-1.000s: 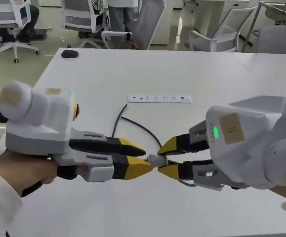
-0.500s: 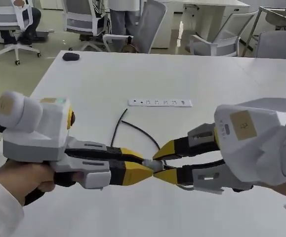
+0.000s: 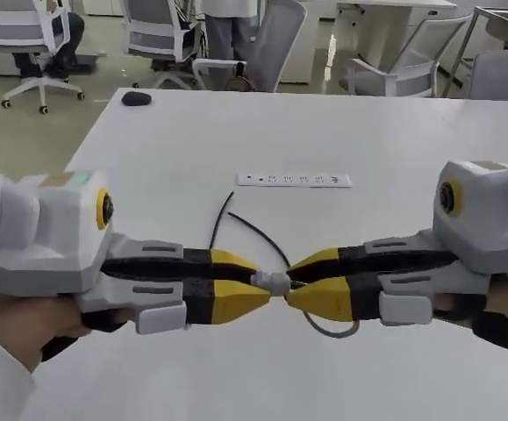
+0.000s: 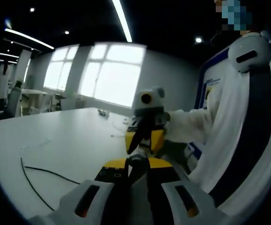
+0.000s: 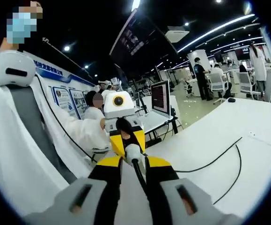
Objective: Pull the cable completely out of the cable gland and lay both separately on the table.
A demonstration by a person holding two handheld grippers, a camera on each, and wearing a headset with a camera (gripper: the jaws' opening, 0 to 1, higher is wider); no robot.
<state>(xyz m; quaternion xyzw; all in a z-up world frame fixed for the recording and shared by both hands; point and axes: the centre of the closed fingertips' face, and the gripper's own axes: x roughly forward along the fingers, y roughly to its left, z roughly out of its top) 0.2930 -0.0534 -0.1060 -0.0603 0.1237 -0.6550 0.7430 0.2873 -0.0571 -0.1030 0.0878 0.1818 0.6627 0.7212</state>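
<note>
My left gripper [image 3: 258,282]: jaws clamped on small grey cable gland [image 3: 274,282]. My right gripper [image 3: 290,282]: jaws pinched on black cable [image 5: 140,177] behind gland. Gland near side of white power strip [image 3: 294,180]; cable slack trails toward strip.

White-grey left gripper [image 3: 255,290] w/ black arms & yellow tips is matching colours w/ right gripper [image 3: 296,286]. Small pale-grey plastic cable gland [image 3: 275,282] is contrasting w/ thin black cable [image 3: 258,232]. Tabletop [image 3: 236,132] & flat power strip [image 3: 294,180] are looking plain white, oval mouse [image 3: 135,98] black.
</note>
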